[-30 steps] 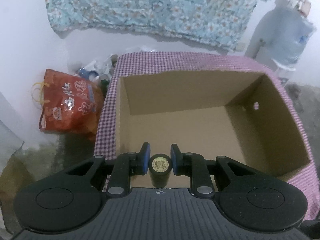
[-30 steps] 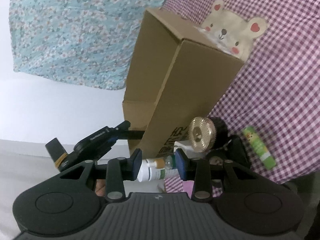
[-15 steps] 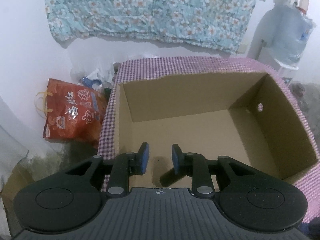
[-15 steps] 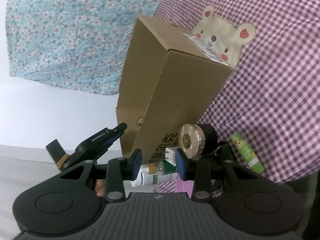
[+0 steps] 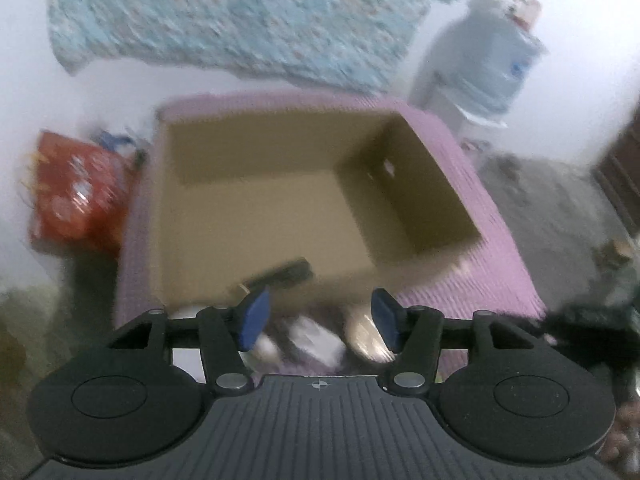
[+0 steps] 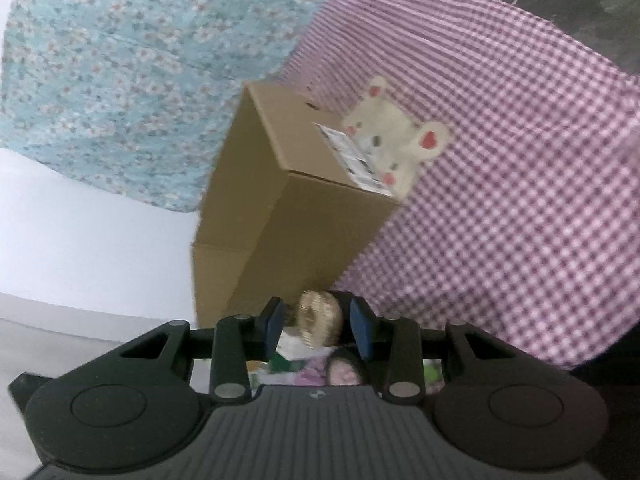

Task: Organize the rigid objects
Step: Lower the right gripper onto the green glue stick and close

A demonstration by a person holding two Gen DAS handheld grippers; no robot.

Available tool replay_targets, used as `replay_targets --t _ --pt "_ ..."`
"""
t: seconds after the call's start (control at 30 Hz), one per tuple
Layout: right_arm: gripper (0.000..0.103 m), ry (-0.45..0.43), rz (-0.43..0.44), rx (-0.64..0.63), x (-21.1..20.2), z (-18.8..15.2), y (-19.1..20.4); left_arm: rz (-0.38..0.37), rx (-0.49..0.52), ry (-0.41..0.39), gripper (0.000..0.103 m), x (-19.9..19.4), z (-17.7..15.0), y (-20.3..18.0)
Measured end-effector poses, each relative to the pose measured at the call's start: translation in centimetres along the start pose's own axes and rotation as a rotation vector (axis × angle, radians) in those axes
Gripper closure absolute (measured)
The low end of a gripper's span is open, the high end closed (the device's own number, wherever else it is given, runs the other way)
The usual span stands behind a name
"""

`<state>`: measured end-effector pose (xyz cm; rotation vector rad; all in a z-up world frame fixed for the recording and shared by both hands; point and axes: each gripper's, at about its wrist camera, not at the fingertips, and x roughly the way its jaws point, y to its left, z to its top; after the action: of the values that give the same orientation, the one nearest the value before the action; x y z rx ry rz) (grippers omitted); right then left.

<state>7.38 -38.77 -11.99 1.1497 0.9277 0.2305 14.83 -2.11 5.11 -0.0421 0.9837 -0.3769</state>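
An open cardboard box [image 5: 256,208] stands on the purple checked cloth [image 5: 500,264]. A dark cylinder [image 5: 280,274] lies on the box floor near its front wall. My left gripper [image 5: 316,320] hovers in front of the box, its jaws opening with nothing between them. Under it are blurred small items, one white [image 5: 316,338] and one gold [image 5: 364,332]. In the right wrist view the box [image 6: 288,216] shows from outside. My right gripper [image 6: 318,320] is open around a dark jar with a gold lid [image 6: 320,316]. Its pads do not press on the jar.
A red bag [image 5: 76,196] sits on the floor left of the table. A large water bottle [image 5: 480,68] stands at the back right. A floral cloth [image 6: 120,72] hangs on the wall. A bear patch [image 6: 396,140] marks the checked cloth [image 6: 520,200] behind the box.
The left gripper let go of the dark cylinder, which now lies in the box, then drew back and spread its jaws. The right gripper moved forward until the gold-lidded jar stood between its fingers.
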Motion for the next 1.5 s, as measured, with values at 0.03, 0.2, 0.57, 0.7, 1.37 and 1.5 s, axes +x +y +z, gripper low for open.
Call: replay_targets --t 0.03,0.2,0.57,0.7,1.37,1.5 --pt "0.064 0.011 -0.016 -0.003 0.1 -0.1 -0.2 -0.024 0.013 0.02 0.047 0.5 -0.6 -0.6" --pt "0.064 0.084 -0.099 -0.009 1.7 -0.4 -1.6 -0.127 0.076 0.119 0.047 4.0 -3.7 -3.7" --pt "0.066 0.182 -0.209 -0.169 6.0 -0.5 -1.1 -0.263 0.151 0.231 0.058 10.1 -6.2 -7.9" --pt "0.072 0.216 -0.264 -0.312 7.7 -0.9 0.2 -0.257 0.172 0.248 0.064 11.4 -6.5 -8.7" --pt "0.088 0.236 -0.238 -0.345 8.0 0.1 -0.2 -0.155 0.293 0.298 0.078 14.7 -7.3 -11.4" --pt "0.089 0.216 -0.209 -0.295 7.3 0.5 -1.1 -0.14 0.294 0.286 0.083 14.7 -7.1 -11.7"
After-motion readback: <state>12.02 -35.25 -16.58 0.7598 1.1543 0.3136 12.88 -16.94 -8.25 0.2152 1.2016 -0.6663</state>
